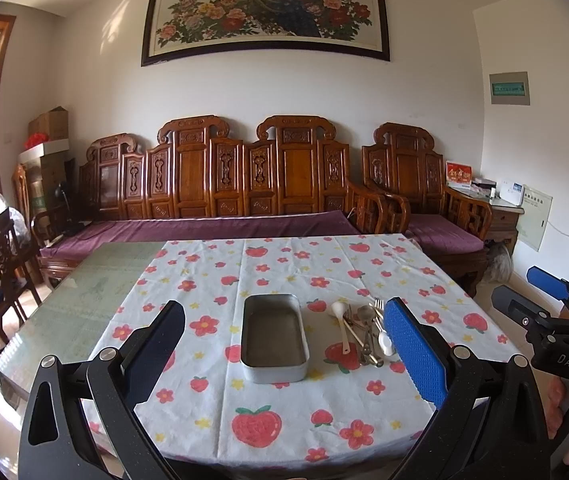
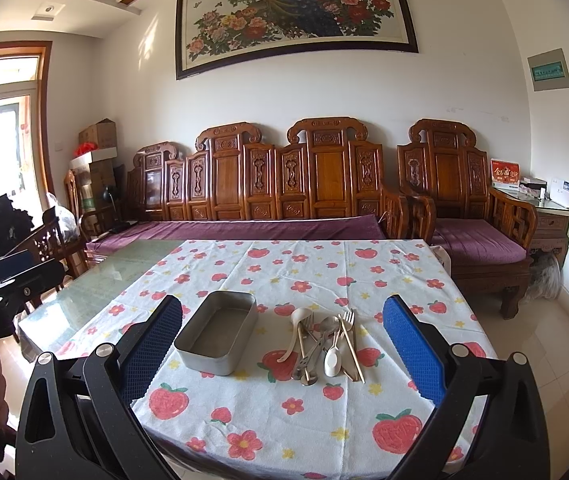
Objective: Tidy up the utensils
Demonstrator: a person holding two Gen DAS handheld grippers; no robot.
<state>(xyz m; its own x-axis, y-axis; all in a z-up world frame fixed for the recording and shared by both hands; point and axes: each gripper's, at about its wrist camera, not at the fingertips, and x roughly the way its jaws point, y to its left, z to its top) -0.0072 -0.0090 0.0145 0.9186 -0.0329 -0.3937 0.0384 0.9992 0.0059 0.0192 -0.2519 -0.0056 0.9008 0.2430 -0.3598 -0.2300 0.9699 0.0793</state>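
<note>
Carved wooden sofa (image 1: 220, 176) under a peacock painting (image 1: 268, 8), strawberry tablecloth (image 1: 284, 272)

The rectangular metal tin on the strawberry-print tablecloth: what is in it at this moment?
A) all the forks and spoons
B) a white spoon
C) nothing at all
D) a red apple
C: the rectangular metal tin shows only its bare bottom, while the pile of forks and spoons lies beside it on the strawberry-print tablecloth.

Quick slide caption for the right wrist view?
Open right hand-held gripper faces an empty metal tin beside piled utensils on a strawberry tablecloth.
</note>
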